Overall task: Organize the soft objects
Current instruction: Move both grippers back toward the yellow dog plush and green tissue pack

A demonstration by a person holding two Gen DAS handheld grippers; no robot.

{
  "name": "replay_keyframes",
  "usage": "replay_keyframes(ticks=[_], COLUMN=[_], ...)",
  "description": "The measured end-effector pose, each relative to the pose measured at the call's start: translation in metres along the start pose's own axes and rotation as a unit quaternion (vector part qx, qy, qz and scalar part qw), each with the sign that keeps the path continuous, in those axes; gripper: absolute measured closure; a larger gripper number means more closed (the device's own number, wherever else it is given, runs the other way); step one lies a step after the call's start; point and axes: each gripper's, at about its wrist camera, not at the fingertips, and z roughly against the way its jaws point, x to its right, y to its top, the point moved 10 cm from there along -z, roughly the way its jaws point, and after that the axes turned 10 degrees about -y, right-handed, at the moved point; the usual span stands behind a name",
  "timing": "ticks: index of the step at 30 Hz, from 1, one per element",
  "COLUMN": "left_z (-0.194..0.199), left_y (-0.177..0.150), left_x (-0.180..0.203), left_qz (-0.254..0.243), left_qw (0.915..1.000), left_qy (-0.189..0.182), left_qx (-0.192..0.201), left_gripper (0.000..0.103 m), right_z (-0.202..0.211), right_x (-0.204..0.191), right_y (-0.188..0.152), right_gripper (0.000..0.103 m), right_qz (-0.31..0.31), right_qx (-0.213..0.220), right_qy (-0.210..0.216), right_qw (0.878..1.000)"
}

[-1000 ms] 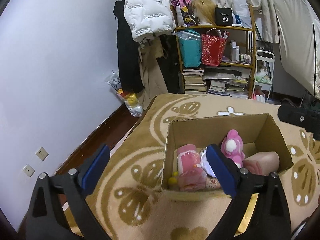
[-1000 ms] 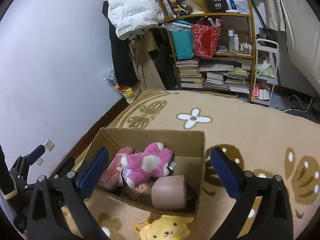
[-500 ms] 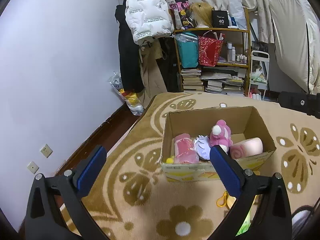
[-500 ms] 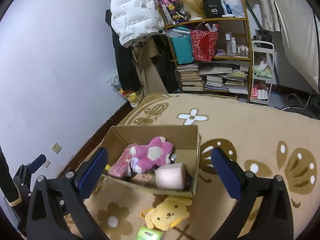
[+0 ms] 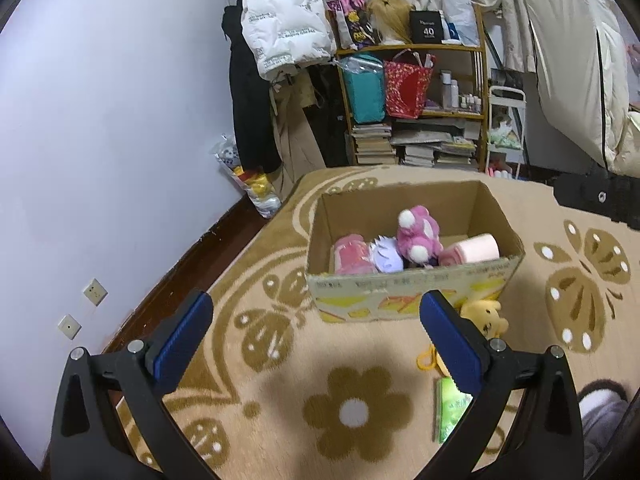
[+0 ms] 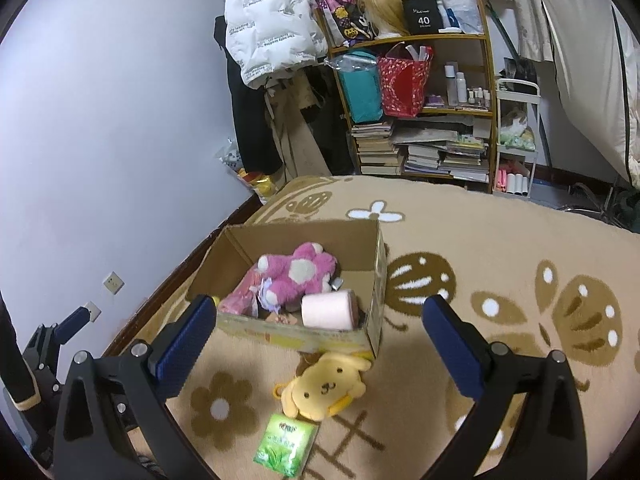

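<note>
Partly, left tool [image 5: 316,336] finger hides yellow plush [image 5: 484,316] beside box [image 5: 400,288].

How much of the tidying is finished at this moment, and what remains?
Done: the pink plush and pink roll lie in the cardboard box. In hand: nothing; the left gripper and right gripper are open. Left: the yellow plush and green packet on the rug.

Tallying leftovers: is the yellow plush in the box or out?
Out. The yellow plush lies on the rug against the cardboard box.
</note>
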Motion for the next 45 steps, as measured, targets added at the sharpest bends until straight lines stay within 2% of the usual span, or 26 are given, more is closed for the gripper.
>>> replay_keyframes(ticks=[11,26,45], left_z=[-0.022,-0.048,-0.095], left_y=[-0.039,-0.07,-0.102], left_x=[0.021,0.042,0.069], left_qz=[0.013,0.012,0.037], left_qw=[0.9974,0.9919,0.9761], left_qy=[-0.03,-0.055,-0.102], left_qx=[-0.063,-0.114,-0.188], left_gripper=[0.001,0.001,0.001], right_z=[-0.028,-0.067,-0.112], right_x=[0.012,0.015,0.017], right_y=[-0.041,-0.071,-0.09], right_gripper=[0.0,0.0,0.0], right_qz=[-0.006,-0.02,-0.025], right_qx=[-0.05,-0.098,-0.144], right_qy=[0.005,0.016,0.016], right_qw=[0.999,0.995,0.989])
